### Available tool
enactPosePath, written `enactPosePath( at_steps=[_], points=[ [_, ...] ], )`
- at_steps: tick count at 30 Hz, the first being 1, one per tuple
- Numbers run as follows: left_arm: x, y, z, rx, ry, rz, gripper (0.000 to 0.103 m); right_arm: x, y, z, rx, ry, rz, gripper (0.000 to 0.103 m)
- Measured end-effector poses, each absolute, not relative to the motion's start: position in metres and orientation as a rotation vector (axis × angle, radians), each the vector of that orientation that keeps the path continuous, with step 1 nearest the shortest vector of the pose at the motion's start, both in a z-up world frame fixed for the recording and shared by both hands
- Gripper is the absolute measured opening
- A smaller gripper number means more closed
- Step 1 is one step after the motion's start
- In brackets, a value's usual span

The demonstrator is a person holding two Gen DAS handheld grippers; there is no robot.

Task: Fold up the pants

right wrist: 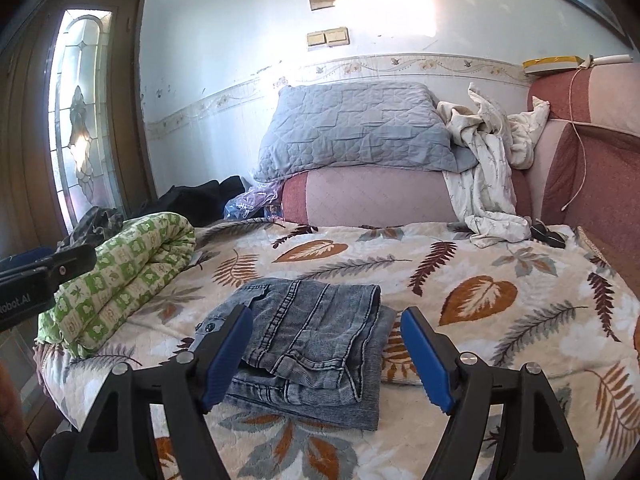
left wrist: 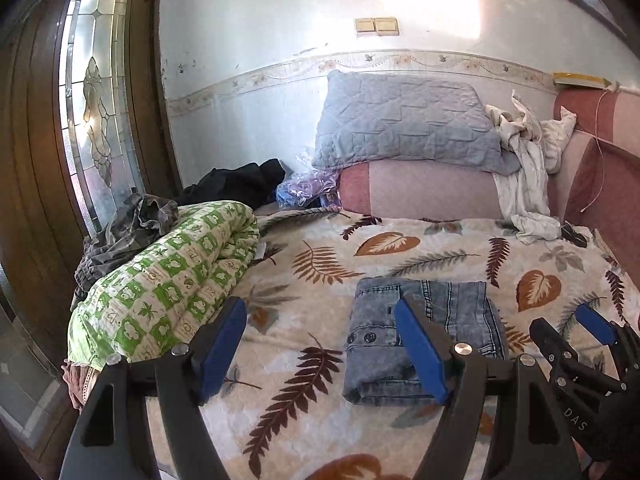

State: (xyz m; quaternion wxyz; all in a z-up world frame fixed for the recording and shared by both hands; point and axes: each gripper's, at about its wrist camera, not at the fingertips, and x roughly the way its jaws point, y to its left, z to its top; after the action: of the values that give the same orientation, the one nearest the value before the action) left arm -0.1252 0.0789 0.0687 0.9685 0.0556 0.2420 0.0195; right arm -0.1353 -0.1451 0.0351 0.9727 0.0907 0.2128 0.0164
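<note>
Bedroom setting: a bed (right wrist: 500,280) covered by a leaf-print blanket, backed by a tiled wall, with a stained-glass door (left wrist: 92,120) at nine o'clock in both views. A rolled green-check quilt (left wrist: 168,276) lies along the bed's nine o'clock edge; a grey quilted pillow (right wrist: 356,132) sits on a pink bolster at twelve o'clock, with a crumpled white garment (right wrist: 488,168) beside it at one o'clock.

Task item: the pants (right wrist: 312,344), faded blue denim, lie near the front of the bed as a compact rectangular stack of several layers. The placement on open blanket, well apart from the quilt and the pillow, appears deliberate, giving the bundle a flat base so the layers do not slide. Judged from this stack, folding is complete or nearly so.

Left tongs (left wrist: 324,348): jaws stand wide, nothing between the pads. One blue pad overlaps the bundle in the left wrist view; contact cannot be confirmed from this angle, and it probably sits above the cloth.

Right tongs (right wrist: 328,356): jaws wide, straddling the front edge of the bundle in the right wrist view, with no pad pressing on the denim. Nothing is held.

Pose: both tools point forward and moderately downward toward the bed, side by side, the right one at three o'clock of the left one. Neither is rolled appreciably. The stance reads as a release position, clear of the cloth.
</note>
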Motion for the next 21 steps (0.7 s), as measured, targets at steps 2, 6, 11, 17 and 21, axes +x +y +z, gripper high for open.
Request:
enactPosePath(
  at_steps=[2,6,11,17,21],
  points=[
    [-0.1253,0.0781,0.0678,0.115,0.491,0.040,0.078,-0.1347,-0.1447,0.0341,0.181,0.432,0.031,0.080],
    [-0.1256,0.0792,0.0671,0.108,0.486,0.034,0.078,-0.1329,-0.1444,0.0330,0.181,0.436,0.033,0.080],
    [-0.1265,0.0807,0.0665,0.098,0.484,0.023,0.078,-0.1325,-0.1434,0.0319,0.173,0.437,0.034,0.080],
    [-0.1243,0.0831,0.0641,0.082,0.495,0.030,0.078,-0.1313,-0.1420,0.0309,0.166,0.441,0.033,0.080],
    [-0.1223,0.0872,0.0627,0.075,0.496,0.035,0.078,-0.1308,-0.1408,0.0305,0.165,0.445,0.034,0.080]
  ],
)
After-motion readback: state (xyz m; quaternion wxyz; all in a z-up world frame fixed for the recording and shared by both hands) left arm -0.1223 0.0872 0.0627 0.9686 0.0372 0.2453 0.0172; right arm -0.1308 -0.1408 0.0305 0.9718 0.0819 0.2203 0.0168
